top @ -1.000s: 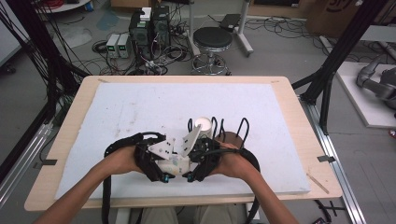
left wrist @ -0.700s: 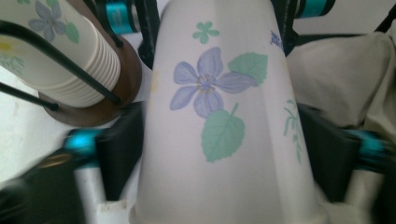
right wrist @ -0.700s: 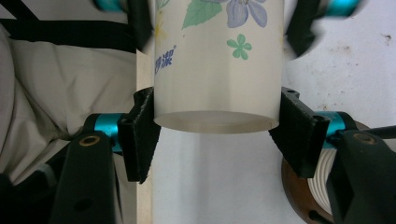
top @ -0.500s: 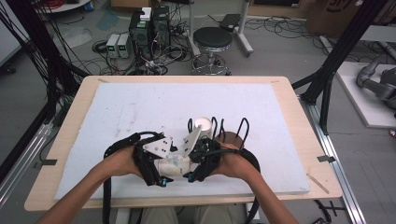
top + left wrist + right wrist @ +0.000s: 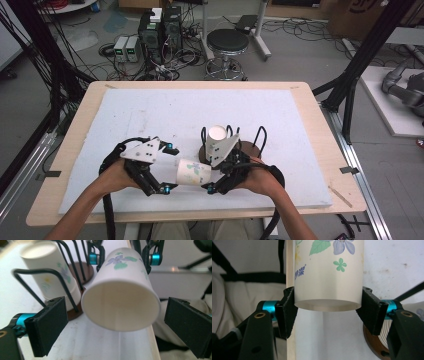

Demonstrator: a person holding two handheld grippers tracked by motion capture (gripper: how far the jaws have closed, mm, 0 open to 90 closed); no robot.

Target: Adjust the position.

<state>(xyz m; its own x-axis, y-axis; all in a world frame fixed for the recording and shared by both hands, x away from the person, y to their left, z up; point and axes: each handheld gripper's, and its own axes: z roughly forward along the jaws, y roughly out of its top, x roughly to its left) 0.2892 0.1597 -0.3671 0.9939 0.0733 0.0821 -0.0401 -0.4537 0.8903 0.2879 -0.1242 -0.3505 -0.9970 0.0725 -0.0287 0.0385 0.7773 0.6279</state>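
A white paper cup (image 5: 192, 172) printed with flowers lies on its side just above the white board. My right gripper (image 5: 212, 174) is shut on its base end; in the right gripper view the pads press both sides of the cup (image 5: 328, 272) near its bottom rim. My left gripper (image 5: 169, 168) stands open, its jaws having just been opening. In the left gripper view the cup's open mouth (image 5: 120, 307) sits between the left gripper's (image 5: 120, 322) spread jaws, clear of both pads. Behind, a second cup (image 5: 217, 136) stands upside down on a wire cup rack (image 5: 250, 150).
The white foam board (image 5: 150, 115) covers most of the wooden table (image 5: 80, 130). The rack's black wire loops (image 5: 37, 271) rise close behind the held cup. A stool (image 5: 227, 42) and computer boxes (image 5: 160, 27) stand on the floor beyond the far edge.
The left gripper has opened, let go of the cup's mouth end and drawn back to the left. The cup stays in the right gripper, lying sideways.
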